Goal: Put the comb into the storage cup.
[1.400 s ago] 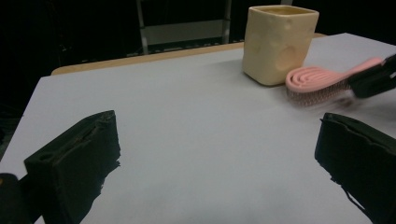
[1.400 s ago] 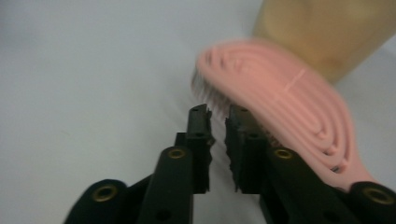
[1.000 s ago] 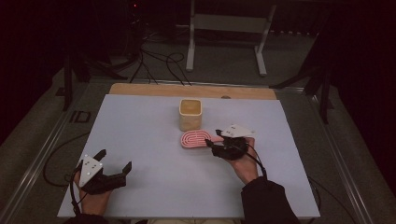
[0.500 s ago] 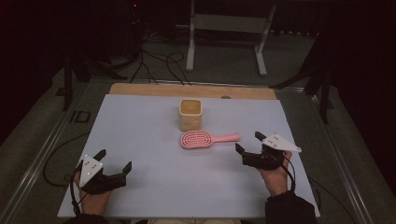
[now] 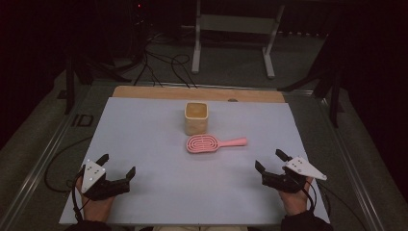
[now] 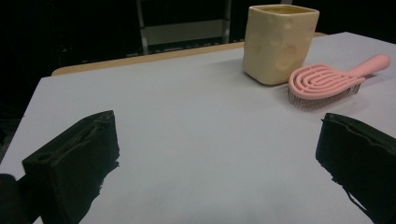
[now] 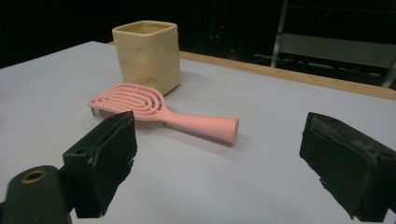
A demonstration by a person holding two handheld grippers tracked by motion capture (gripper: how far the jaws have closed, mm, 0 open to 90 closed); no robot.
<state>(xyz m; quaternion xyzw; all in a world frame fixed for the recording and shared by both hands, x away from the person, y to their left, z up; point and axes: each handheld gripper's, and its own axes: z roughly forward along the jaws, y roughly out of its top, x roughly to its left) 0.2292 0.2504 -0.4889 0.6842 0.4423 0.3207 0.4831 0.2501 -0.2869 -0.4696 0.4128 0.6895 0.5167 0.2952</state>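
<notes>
1. Your right gripper sits at the table's lower right corner, about 4 o'clock from the table's middle in the high view. Its jaws are spread wide with nothing between them; they have just been opening, and the brush it let go of is well apart from it now.

2. The pink hairbrush lies flat on the grey table cover, near the middle, bristles down. Its oval head points toward 9 o'clock and its handle toward 3 o'clock in the high view. From your right gripper it lies at roughly 10 o'clock.

3. In the right gripper view the hairbrush lies ahead of the jaws on the table, its handle end toward the camera, not touched by either pad.

4. The cream square cup stands upright just beside the brush head, at 12 o'clock from it. The two look close to touching, though you cannot tell for certain whether they meet.

5. Your left gripper rests at the lower left corner, about 8 o'clock from the table's middle. Its jaws are spread too and hold nothing.

6. In the left gripper view the cup and the hairbrush sit at about 1 o'clock, well beyond the jaws.

7. A wooden strip runs along the far edge of the table.
</notes>
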